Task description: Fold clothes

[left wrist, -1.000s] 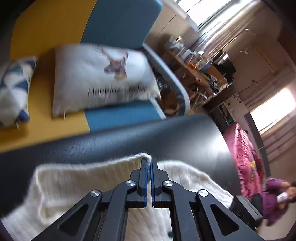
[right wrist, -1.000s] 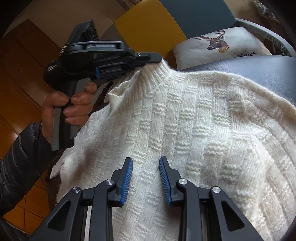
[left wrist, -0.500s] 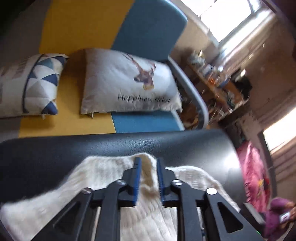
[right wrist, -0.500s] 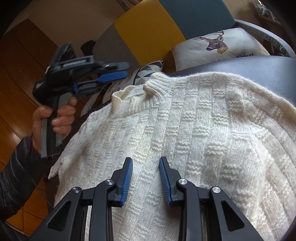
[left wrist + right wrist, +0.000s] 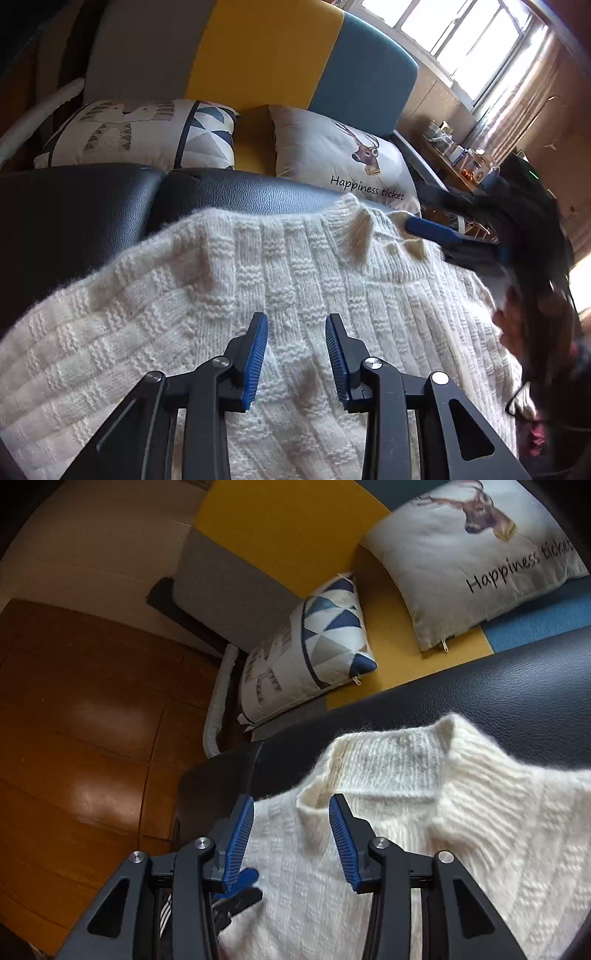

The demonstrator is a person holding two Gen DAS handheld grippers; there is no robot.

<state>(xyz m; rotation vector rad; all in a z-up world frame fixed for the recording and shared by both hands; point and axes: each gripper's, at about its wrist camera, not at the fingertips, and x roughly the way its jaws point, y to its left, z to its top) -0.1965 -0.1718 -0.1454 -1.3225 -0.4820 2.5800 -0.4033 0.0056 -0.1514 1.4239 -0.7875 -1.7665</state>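
Observation:
A cream knitted sweater (image 5: 258, 295) lies spread on a black leather surface (image 5: 240, 192), its ribbed collar (image 5: 354, 229) at the far edge. My left gripper (image 5: 296, 356) hovers over the sweater's chest, jaws opening, pads clear of the knit. My right gripper (image 5: 291, 834) is at the collar (image 5: 391, 760), jaws opening, with a fold of the neck edge between them but not pinched. In the left wrist view one of its fingers (image 5: 432, 229) shows blurred beside the collar, with the person's hand (image 5: 517, 328) behind it.
Behind the leather surface (image 5: 498, 701) stands a grey, yellow and blue sofa (image 5: 266, 55) with a deer pillow (image 5: 332, 155) and a triangle-patterned pillow (image 5: 147, 129). Wooden floor (image 5: 74, 720) lies off the left edge. A cluttered shelf (image 5: 454, 155) stands by the window.
My left gripper let go of the collar and drew back over the sweater's body. The collar dropped onto the leather. My right gripper moved up to the collar and its jaws widened.

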